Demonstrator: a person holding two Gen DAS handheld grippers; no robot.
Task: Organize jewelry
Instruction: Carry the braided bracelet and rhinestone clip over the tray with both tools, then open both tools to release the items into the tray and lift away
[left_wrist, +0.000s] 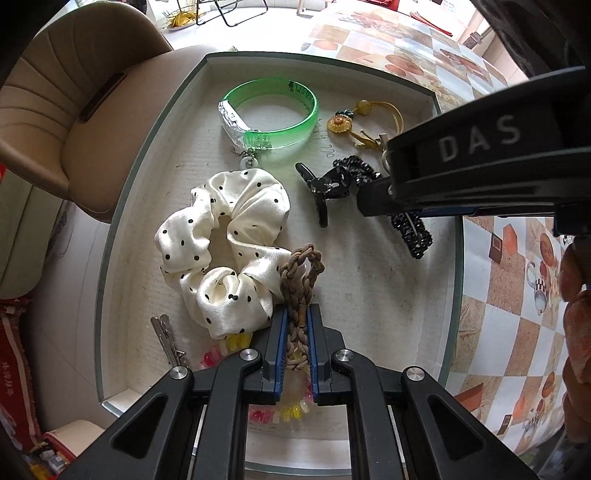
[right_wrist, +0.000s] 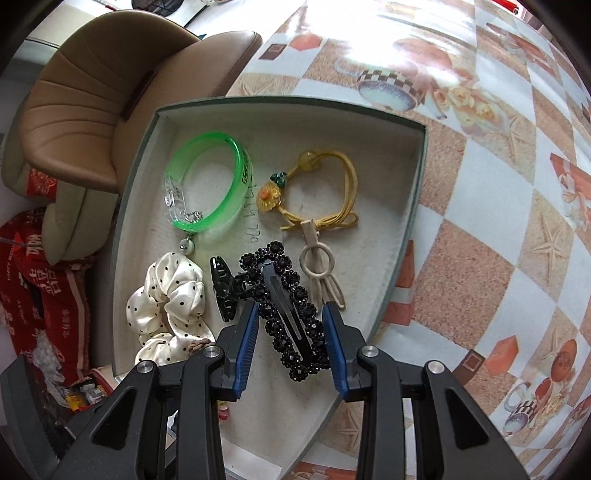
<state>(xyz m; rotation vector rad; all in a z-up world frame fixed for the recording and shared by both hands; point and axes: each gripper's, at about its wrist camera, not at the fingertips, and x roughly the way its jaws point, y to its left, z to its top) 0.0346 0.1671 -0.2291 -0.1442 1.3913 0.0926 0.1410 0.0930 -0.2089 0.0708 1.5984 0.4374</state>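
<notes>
Our right gripper (right_wrist: 290, 345) hangs steeply over the tray (right_wrist: 413, 206), and what matters is how the black beaded barrette (right_wrist: 291, 317) lies to it: the clip sits right between the two blue-padded fingers (right_wrist: 245, 343), its long axis running from upper left to lower right, slightly skewed to the line of the fingers. They stand part-way apart and we see a gap on each side, so nothing is gripped yet. Our left gripper (left_wrist: 297, 343) is busy, clenched on the brown braided hair tie (left_wrist: 301, 284) above the polka-dot scrunchie (left_wrist: 225, 247). We judge the right hand the one to take the barrette. The black claw clip (right_wrist: 223, 291) touches its left edge and could get pinched too; the beige ring tie (right_wrist: 317, 266) lies just beside the right fingertip. The green bangle (right_wrist: 210, 184) and yellow flower tie (right_wrist: 314, 195) lie clear.
</notes>
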